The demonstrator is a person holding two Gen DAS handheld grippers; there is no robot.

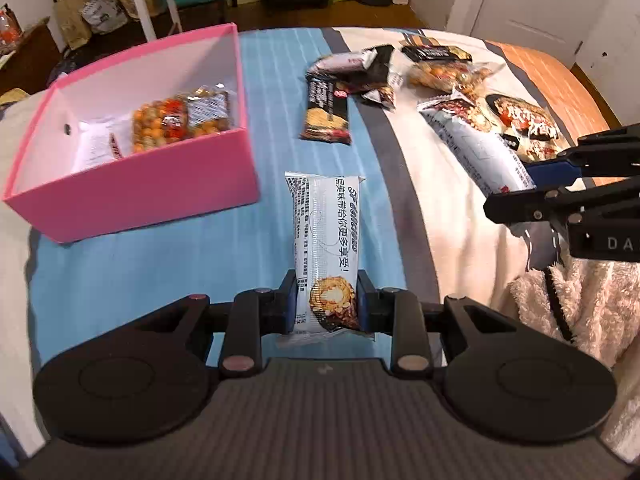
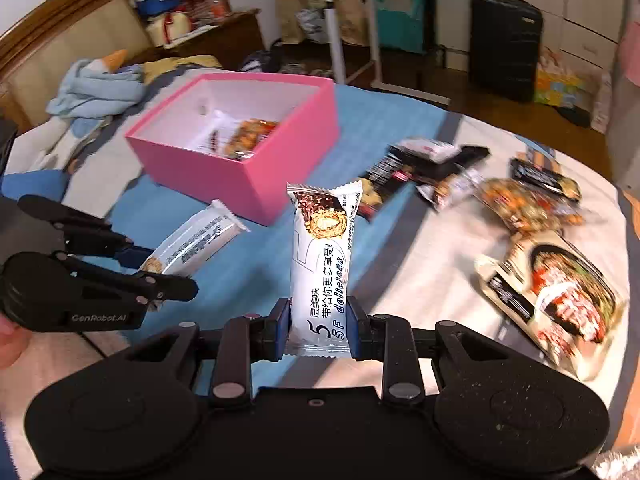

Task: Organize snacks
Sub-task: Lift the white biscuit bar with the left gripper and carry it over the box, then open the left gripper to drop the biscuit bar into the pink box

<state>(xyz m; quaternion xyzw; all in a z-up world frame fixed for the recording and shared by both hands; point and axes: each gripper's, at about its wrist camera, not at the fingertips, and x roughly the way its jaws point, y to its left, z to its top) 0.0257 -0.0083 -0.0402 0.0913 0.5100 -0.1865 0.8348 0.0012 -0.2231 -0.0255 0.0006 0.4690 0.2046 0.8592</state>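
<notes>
Left gripper [image 1: 326, 304]: closed on a white snack bar [image 1: 326, 240] at the end printed with the chocolate picture; the wrapper stands out forward between both fingers, above the blue stripe of the bed cover [image 1: 160, 272]
Right gripper [image 2: 319, 326]: clamped on a second white snack bar [image 2: 321, 264] by its lower end, the bar upright and its chocolate picture at the far end
Each gripper in the other's view: the right one enters the left wrist view from the right edge with its white bar; the left one shows at the left edge of the right wrist view with its bar pointing toward the box
Pink box [image 1: 132, 196]: open, white inside, on the blue part of the bed cover toward its left side
Inside the box: a clear bag of orange coated nuts [image 1: 160, 124] against the near wall, other small packs beside it
Loose snacks: a dark bar [image 1: 326, 112] lies alone on the blue stripe; a heap of mixed packets [image 1: 440, 68] lies on the cream part toward the far right edge
Large pack [image 2: 560, 292]: cream and black, on the cream part near the right edge, apart from the heap
</notes>
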